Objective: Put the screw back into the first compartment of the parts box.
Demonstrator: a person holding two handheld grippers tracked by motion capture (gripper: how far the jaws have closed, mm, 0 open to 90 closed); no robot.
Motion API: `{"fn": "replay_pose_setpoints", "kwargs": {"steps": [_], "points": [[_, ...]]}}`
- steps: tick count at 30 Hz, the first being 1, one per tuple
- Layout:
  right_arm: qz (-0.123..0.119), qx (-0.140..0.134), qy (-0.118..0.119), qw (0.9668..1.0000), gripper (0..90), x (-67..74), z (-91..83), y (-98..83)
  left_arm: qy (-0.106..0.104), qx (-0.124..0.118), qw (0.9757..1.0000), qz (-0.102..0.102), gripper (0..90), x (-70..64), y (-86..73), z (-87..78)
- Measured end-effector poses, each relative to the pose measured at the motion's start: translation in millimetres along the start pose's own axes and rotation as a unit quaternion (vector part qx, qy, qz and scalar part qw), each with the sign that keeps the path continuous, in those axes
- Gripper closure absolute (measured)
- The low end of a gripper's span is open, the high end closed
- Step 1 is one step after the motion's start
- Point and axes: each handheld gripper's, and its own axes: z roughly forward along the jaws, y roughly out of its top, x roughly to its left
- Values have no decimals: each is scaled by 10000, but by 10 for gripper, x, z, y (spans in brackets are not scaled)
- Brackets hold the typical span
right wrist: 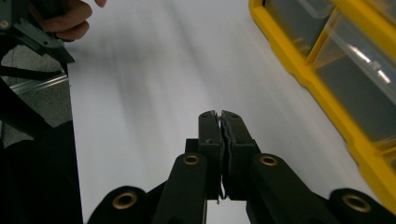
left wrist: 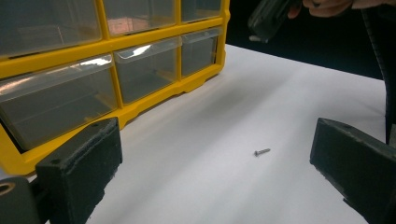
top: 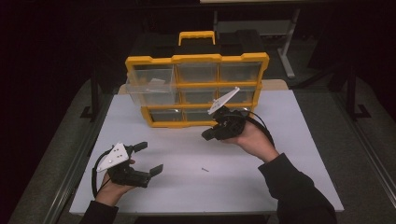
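Right gripper [top: 208,134] up off the table [top: 289,182], in front of the yellow organizer [top: 196,59], fingers pressed together; from its own view [right wrist: 219,116] a thin sliver seems to sit low in the seam between the pads, but impossible to tell whether anything is truly pinched there. Left gripper [top: 150,157] low at the near left of the table, fingers wide apart and holding nothing.

One small screw [top: 204,169] lying loose on the bare table, between the two hands, well apart from the organizer; seen past the left gripper's own fingers [left wrist: 262,151], just ahead of them.

Likely step: carrying across to the pulled-out drawer [top: 149,86] at the organizer's upper left. To do it well: keep the squeeze firm, travel above the drawer's front wall, bring the fingertips over the open tray before letting go, and release low so that nothing bounces out.

In the way: the yellow frame edge beside the drawer, and the clear drawer rim itself, both easy to clip. Other drawers [left wrist: 149,70] shut. Carry handle [top: 196,35] at the top, out of the path. Left gripper far enough aside not to interfere.
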Motion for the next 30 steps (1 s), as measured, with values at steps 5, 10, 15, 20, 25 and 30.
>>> {"fn": "replay_pose_setpoints", "kwargs": {"steps": [5, 10, 15, 20, 25, 30], "points": [[-48, -48, -3, 10000, 873, -2, -100, 93, 2, 6, 10000, 11, 17, 0, 1, -1], [-119, -126, -25, 9998, 874, 3, -189, 196, -1, -12, 10000, 11, 17, 2, 1, 0], [-168, -195, -40, 9997, 874, 20, -259, 300, 2, -7, 10000, 37, 18, 3, 4, -1], [-246, -247, -64, 9994, 874, 27, -324, 405, 0, -11, 10000, 27, 18, 3, 3, 0], [-281, -360, -60, 9989, 874, 22, -388, 499, -1, -13, 10000, 26, 18, 4, 4, -4], [-272, -450, -45, 9986, 874, 17, -461, 587, 1, -34, 10000, 7, 18, -1, 2, 2]]}}
